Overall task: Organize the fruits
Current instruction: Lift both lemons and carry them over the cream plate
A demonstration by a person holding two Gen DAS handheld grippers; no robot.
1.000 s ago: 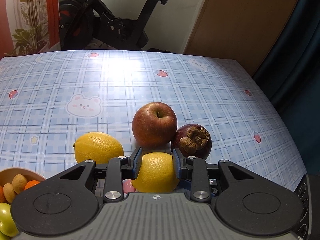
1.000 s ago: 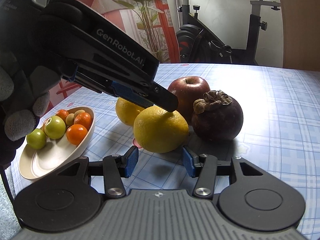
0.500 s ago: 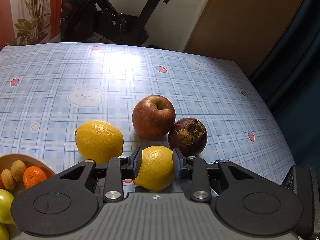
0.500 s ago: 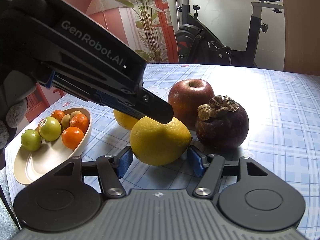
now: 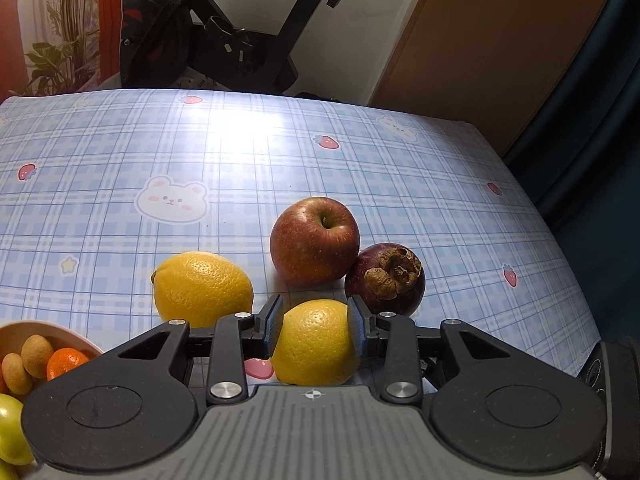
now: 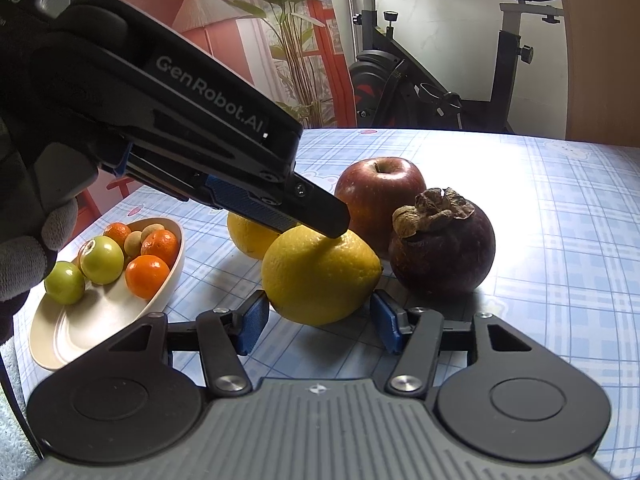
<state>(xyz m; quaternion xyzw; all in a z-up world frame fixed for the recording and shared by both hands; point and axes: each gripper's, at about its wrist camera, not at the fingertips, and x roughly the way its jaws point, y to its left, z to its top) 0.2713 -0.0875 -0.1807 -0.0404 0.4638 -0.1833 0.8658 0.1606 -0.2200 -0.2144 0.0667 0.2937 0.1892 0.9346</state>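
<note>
My left gripper [image 5: 316,318] is shut on a yellow lemon [image 5: 316,344] and holds it just above the tablecloth; the same lemon [image 6: 320,274] shows in the right wrist view under the left gripper's finger [image 6: 316,212]. A second lemon [image 5: 202,288] lies to its left, a red apple [image 5: 314,240] behind it, and a dark mangosteen [image 5: 386,280] to the right. My right gripper [image 6: 318,320] is open and empty, its pads on either side of the held lemon without touching it.
A cream oval dish [image 6: 96,320] with small oranges and green fruits sits at the left; its rim [image 5: 48,328] also shows in the left wrist view. The blue checked tablecloth [image 5: 240,168] stretches behind. An exercise bike [image 6: 440,80] stands beyond the table.
The left gripper has lifted the lemon slightly and drawn it back from the apple and mangosteen. The right gripper has moved closer, its open pads now flanking the lemon.
</note>
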